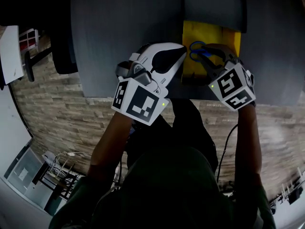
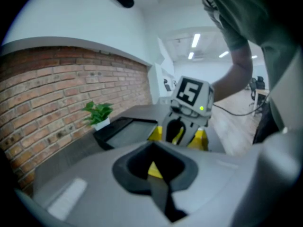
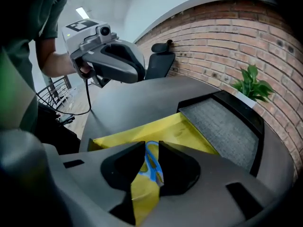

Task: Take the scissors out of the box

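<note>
The blue-handled scissors (image 1: 196, 49) lie over the open yellow box (image 1: 209, 35) on the grey table. My right gripper (image 1: 208, 57) reaches into the box from the right and is shut on the scissors' handle loops. In the right gripper view the scissors (image 3: 152, 160) sit pinched between the two dark jaw pads of my right gripper (image 3: 151, 148), above the yellow box (image 3: 165, 129). My left gripper (image 1: 179, 55) hovers just left of the box, shut and empty. From my left gripper (image 2: 156, 148) I see the right gripper (image 2: 182, 131) over the box (image 2: 201, 138).
A dark tray (image 3: 225, 126) lies beyond the box, also seen as the tray (image 1: 214, 4). A small potted plant (image 3: 253, 86) stands by the brick wall. An office chair (image 3: 161, 60) is at the table's far end. The table's near edge (image 1: 143, 98) is close to me.
</note>
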A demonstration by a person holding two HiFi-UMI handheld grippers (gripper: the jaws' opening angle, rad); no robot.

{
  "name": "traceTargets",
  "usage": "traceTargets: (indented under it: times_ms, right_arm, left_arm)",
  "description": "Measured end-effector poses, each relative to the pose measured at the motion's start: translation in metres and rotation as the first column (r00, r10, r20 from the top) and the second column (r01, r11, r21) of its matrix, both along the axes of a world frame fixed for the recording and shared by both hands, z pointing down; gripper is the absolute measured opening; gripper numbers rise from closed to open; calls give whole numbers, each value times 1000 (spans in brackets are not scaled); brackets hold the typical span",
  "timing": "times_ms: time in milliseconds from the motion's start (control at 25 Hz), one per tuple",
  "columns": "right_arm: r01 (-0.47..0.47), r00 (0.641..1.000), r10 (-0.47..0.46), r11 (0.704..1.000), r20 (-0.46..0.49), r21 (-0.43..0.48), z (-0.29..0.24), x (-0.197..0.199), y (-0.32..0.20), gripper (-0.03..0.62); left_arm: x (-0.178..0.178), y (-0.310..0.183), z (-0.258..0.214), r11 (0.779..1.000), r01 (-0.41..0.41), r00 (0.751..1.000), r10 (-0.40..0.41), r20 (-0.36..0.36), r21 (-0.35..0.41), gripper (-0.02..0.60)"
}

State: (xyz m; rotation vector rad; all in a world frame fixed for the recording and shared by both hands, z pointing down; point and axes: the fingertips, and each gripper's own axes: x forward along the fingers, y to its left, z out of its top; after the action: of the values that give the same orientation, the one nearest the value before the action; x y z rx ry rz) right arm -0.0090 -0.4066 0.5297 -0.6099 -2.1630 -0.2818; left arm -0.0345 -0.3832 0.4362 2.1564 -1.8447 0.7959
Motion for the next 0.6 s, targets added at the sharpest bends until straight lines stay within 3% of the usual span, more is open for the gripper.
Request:
traceTargets:
  times_ms: [200, 600]
  right_arm:
    - [62, 996, -59, 997, -61, 49, 26, 2, 0, 96]
    - [222, 968, -205, 968, -142, 113, 51, 8, 9, 100]
  left_arm:
    - [-2, 1, 14, 1000, 11, 1000, -11, -21, -10, 0]
    - [-3, -1, 26, 1000, 19, 999, -20, -47, -20, 0]
